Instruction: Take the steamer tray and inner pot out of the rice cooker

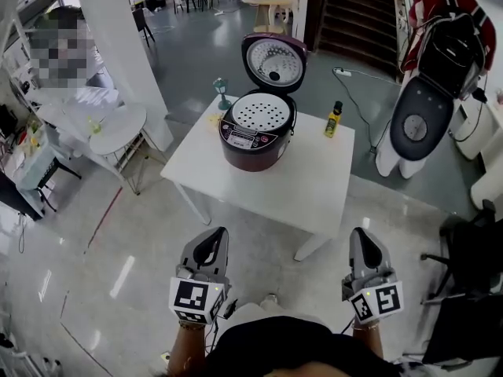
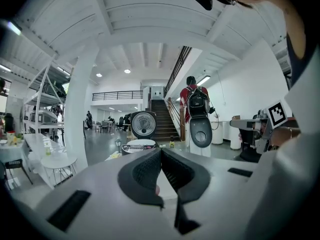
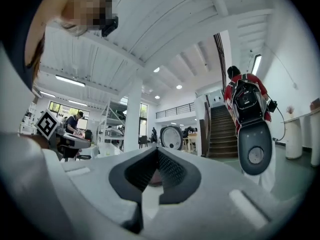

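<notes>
Nothing of the task is done yet, as far as the views show. The rice cooker (image 1: 253, 136) stands on the far left part of the white table (image 1: 314, 187), its lid (image 1: 273, 61) swung up and back, so the top is open and reachable. The white, perforated steamer tray (image 1: 262, 111) sits in the mouth of the cooker, level and filling the opening. The inner pot is not visible; it is presumably underneath the tray, hidden by it.

Both tools are held close to the person's body, on the near side of the table and well apart from the cooker. The left gripper (image 1: 212, 240) is clenched with its jaws pressed together, and its own view shows nothing between them. The right gripper (image 1: 363, 240) is likewise closed and empty. Both point roughly towards the table.

Also on the table are a small bottle (image 1: 334, 119), to the right of the cooker, and a small teal stemmed object (image 1: 222, 93) at the far left edge, just beside the cooker. Neither blocks the way to the tray.

What is left is the whole job. The person has to close the gap to the table and open the jaws. The tray has to be lifted out first, and the pot below it after that.
</notes>
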`<state>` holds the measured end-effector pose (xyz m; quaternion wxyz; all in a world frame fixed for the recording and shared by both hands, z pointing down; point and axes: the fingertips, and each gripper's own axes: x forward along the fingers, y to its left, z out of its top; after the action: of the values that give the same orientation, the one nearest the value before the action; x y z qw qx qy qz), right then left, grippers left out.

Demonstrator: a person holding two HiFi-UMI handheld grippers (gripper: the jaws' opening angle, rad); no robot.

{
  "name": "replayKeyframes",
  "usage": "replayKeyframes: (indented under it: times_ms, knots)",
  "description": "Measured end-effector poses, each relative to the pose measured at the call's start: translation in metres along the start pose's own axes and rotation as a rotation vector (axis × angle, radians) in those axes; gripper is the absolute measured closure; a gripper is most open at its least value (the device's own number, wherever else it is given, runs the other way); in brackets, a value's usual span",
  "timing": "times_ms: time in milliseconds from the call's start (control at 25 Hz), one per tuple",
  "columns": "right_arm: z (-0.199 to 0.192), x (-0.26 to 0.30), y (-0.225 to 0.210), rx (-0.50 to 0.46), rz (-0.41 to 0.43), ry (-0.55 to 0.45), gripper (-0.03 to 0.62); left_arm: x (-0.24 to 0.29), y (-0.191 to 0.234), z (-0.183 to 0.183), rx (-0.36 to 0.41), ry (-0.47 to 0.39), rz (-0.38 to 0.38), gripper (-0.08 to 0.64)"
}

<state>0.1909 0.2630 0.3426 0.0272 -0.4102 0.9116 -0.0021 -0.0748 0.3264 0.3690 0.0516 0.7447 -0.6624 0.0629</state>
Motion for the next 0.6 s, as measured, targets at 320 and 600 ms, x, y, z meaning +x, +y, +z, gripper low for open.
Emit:
replayKeyframes:
  times_ms: [320,600]
  knots:
    - [-0.005,0.002,-0.009,0.002,0.012,0.011,0.587,0.006,-0.01,0.007,-0.077,-0.049,-0.044,0.555]
    - [-0.009,0.007,-0.02,0.006,0.037,0.019,0.552,0.014,-0.013,0.013,-0.106,-0.076,-0.045,0.55]
